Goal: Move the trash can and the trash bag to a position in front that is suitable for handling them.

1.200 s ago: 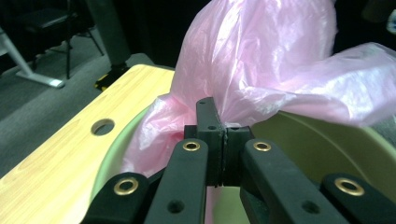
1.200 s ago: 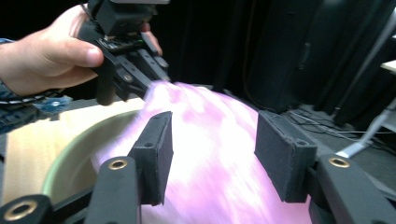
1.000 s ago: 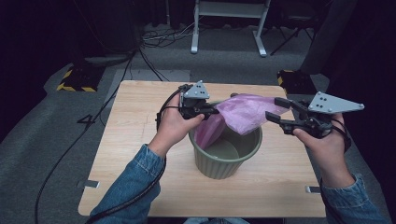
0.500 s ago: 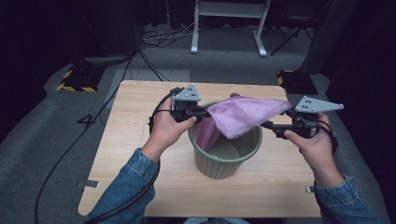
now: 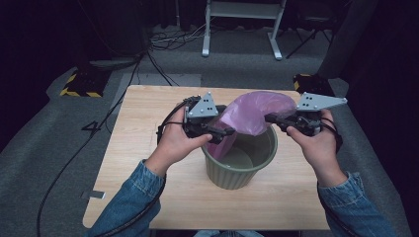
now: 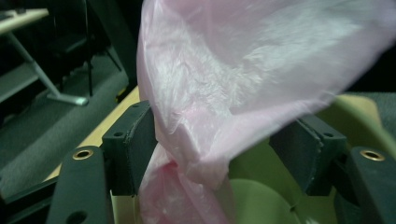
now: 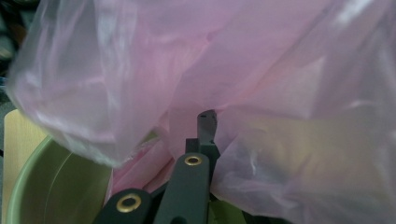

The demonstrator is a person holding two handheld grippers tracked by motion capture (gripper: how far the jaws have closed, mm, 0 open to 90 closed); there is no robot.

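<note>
A pink plastic bag [image 5: 252, 111] billows over an olive green bin [image 5: 242, 163] in the middle of the table. My left gripper [image 5: 225, 132] is at the bin's left rim. Its jaws have just been opening and stand wide, with a bunched fold of the bag [image 6: 196, 154] hanging between them against one pad [image 6: 135, 140]. My right gripper [image 5: 271, 118] is at the bag's right side. Its jaws have just been closing and are now together, pinching the film [image 7: 261, 93] around the tip of the right gripper [image 7: 205, 122]. The bag's lower end drops into the bin [image 6: 261, 200].
The bin stands on a light wooden table [image 5: 148, 113] with bare wood on all sides. Cables [image 5: 99, 128] trail off the left edge to the grey floor. A white metal stand [image 5: 242, 19] and a yellow-black striped base [image 5: 76, 84] lie beyond the table.
Both hands moved inward toward the bin. The right gripper came left to the bag and closed on it. The left gripper's jaws opened around the bag, which now bulges higher.
</note>
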